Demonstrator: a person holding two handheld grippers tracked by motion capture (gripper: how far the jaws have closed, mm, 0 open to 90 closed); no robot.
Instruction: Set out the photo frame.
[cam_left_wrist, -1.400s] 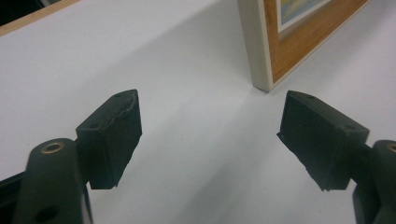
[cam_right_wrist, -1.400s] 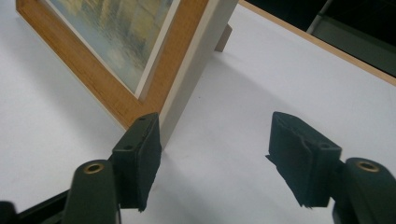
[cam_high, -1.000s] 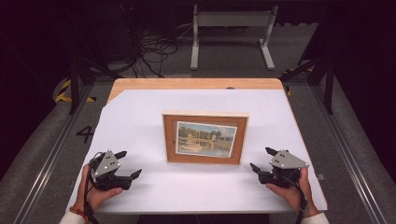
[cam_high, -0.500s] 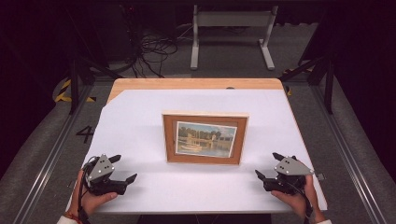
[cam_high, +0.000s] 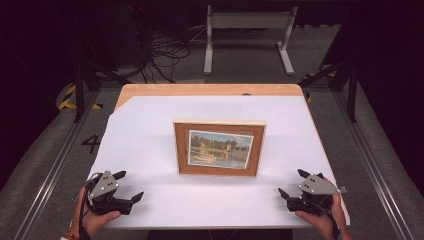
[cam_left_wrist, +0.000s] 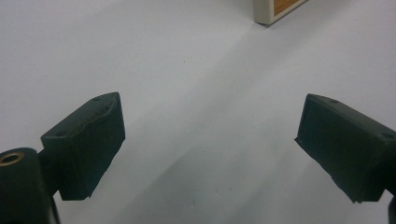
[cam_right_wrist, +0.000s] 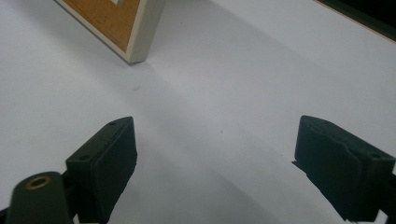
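At the near table edge, both grippers have pulled back toward the person: left gripper (cam_high: 131, 185) & right gripper (cam_high: 291, 183) w/ jaws wide, empty. Picture frame (cam_high: 219, 148) stands mid-table, well apart; looks released, job prob. done.
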